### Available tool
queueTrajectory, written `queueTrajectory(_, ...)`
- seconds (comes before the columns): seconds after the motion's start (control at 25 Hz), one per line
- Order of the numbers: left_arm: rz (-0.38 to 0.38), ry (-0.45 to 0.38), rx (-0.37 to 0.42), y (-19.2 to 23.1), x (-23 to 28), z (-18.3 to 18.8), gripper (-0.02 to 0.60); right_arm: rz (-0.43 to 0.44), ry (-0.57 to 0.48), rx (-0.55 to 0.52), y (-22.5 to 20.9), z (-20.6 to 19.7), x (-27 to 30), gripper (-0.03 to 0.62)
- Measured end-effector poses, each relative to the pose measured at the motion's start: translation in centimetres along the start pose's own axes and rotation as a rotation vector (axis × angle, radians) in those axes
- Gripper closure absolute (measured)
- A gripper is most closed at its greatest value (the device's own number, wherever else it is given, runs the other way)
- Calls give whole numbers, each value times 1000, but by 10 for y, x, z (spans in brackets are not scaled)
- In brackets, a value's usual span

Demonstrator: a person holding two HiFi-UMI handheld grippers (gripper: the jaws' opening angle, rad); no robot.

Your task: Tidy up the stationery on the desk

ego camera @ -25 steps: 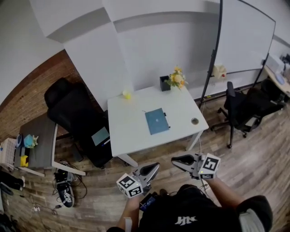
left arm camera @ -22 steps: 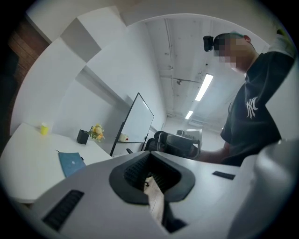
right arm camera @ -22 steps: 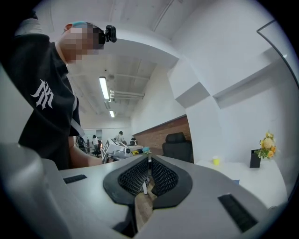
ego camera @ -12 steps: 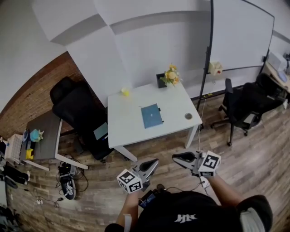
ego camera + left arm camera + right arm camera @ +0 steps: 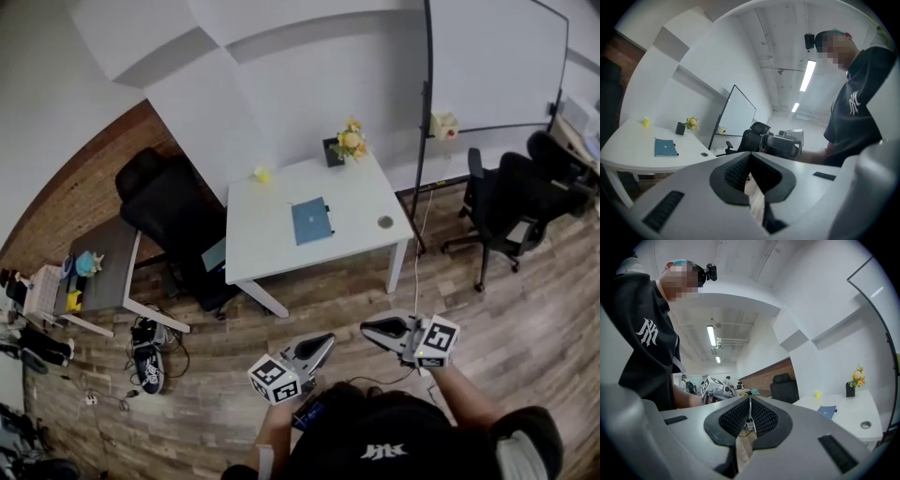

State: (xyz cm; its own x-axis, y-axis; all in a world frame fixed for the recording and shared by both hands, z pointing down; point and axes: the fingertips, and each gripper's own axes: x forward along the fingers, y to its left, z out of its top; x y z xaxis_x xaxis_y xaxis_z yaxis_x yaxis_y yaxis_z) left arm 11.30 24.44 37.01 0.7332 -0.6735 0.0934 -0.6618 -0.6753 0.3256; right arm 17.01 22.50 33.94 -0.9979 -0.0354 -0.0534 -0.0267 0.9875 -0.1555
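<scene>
Left gripper (image 5: 326, 340) and right gripper (image 5: 366, 328) are both pressed together, holding nothing. Far ahead of them, the blue notebook (image 5: 310, 221) lies on the white desk (image 5: 272, 248). Reaching with closed jaws could just push it off.

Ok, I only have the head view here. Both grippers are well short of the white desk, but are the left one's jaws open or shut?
Observer: The left gripper is shut, its pads together with nothing between them.
Operator: And the right one?
Observer: The right gripper is shut too, and empty.
Operator: Is it aimed at the notebook?
Observer: No. In the right gripper view the blue notebook lies off to the right of the jaws, on the desk; the left gripper shows just beyond the jaws.
</scene>
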Motion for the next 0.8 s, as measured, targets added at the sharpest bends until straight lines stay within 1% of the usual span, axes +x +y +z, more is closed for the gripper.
queueTrajectory(0.12, 1, 0, 9, -2, -6, 0, 578, 4, 19, -12, 8, -7, 1, 553)
queueTrajectory(0.24, -4, -24, 24, -3, -9, 9, 578, 4, 23, -5, 15, -4, 2, 553)
queueTrajectory(0.32, 5, -44, 28, -5, -8, 17, 578, 2, 32, -10, 17, -4, -1, 553)
queueTrajectory(0.4, 9, -55, 49, -10, -6, 24, 578, 7, 46, -14, 18, -3, -5, 553)
queueTrajectory(0.52, 19, -29, 79, -15, -11, 18, 578, 2, 28, 2, 19, -1, -8, 553)
queueTrajectory(0.56, 31, -19, 74, -13, -15, 15, 578, -3, 19, 11, 19, -3, -7, 553)
queueTrajectory(0.64, 50, -24, 38, -10, -24, 10, 578, -6, 26, 27, 18, -9, -3, 553)
queueTrajectory(0.72, 56, -20, 10, -14, -30, 7, 578, 2, 32, 43, 24, -13, -1, 553)
queueTrajectory(0.8, 59, -5, 7, -17, -33, 1, 578, 8, 35, 60, 29, -16, 0, 553)
